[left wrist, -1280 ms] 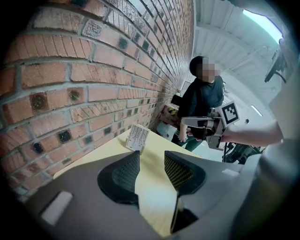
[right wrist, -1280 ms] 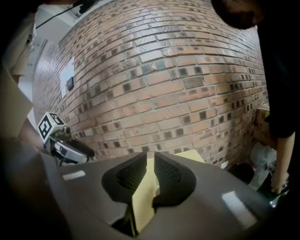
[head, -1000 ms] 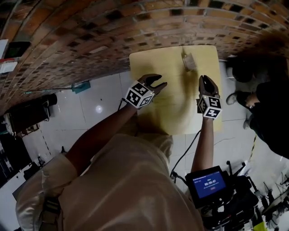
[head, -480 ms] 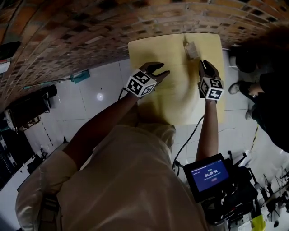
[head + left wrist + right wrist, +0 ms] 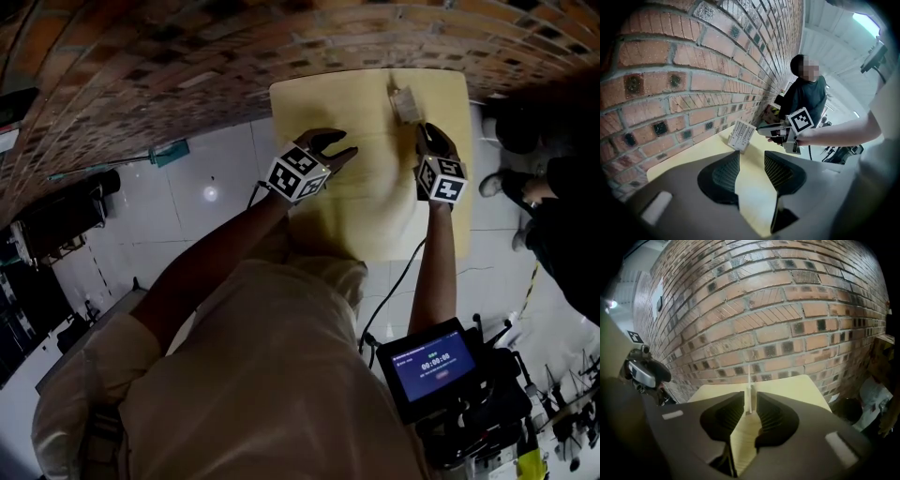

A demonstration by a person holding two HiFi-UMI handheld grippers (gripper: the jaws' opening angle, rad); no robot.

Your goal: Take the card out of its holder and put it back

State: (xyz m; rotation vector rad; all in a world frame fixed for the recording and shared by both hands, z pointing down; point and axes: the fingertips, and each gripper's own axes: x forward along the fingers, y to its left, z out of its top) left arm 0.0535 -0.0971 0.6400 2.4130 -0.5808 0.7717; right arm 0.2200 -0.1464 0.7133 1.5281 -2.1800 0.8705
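A white printed card stands upright in a small clear holder near the far edge of the yellow table, close to the brick wall. My right gripper sits just short of it. In the right gripper view the card shows edge-on in the gap of the right gripper; its jaws have just been opening, and the pads stand off the card. My left gripper hovers open over the table's left part, and nothing but bare tabletop shows within the left gripper.
The brick wall runs along the table's far side. A person in dark clothes stands off the right end of the table. A small screen and cables sit low at my right. White tiled floor lies to the left.
My right gripper has moved away from me across the table, up to the card holder. The left gripper has hardly shifted.
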